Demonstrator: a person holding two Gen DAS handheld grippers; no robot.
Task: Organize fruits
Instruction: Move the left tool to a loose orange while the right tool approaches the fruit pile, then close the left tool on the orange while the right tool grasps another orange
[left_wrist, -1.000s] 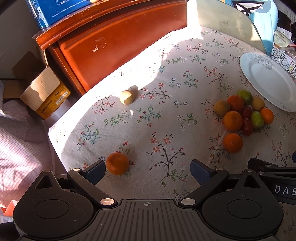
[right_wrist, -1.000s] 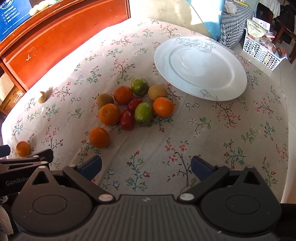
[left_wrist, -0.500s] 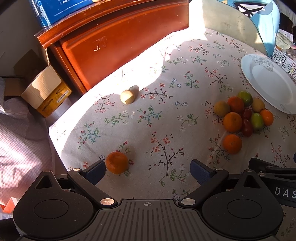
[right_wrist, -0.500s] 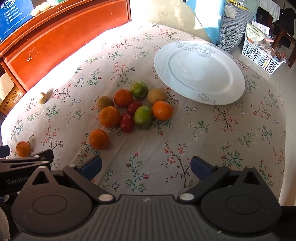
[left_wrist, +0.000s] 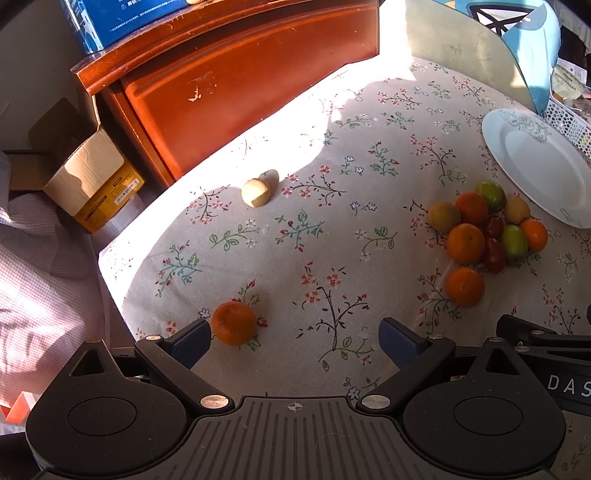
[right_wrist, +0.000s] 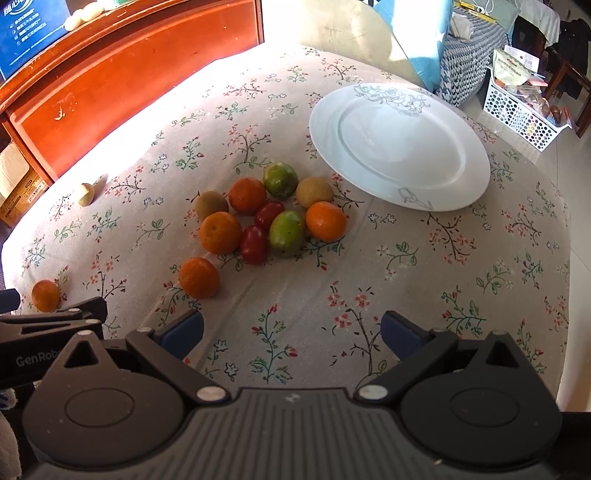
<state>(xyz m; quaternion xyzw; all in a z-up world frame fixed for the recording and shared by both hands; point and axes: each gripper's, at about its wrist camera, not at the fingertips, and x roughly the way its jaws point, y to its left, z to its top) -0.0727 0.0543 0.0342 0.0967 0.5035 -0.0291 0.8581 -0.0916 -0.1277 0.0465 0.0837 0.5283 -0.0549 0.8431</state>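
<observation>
Round table under a floral tablecloth (right_wrist: 424, 266), half in hard sunlight, half in shade. Red-brown wooden cabinet (left_wrist: 236, 85) right behind the table's far edge, scratched front, blue box (left_wrist: 122, 18) on top. Open cardboard box (left_wrist: 88, 177) on the floor beside the cabinet. Pink checked fabric (left_wrist: 40, 266) near the cardboard box. Beige chair back (right_wrist: 343, 29) at the table's far side. White perforated basket (right_wrist: 517, 114) on pale tiled floor (right_wrist: 565, 155), beyond the table from the cabinet.

Floral-clothed table (right_wrist: 424, 266) bears white plate (right_wrist: 400, 146), fruit cluster (right_wrist: 271, 218), 2 strays.
</observation>
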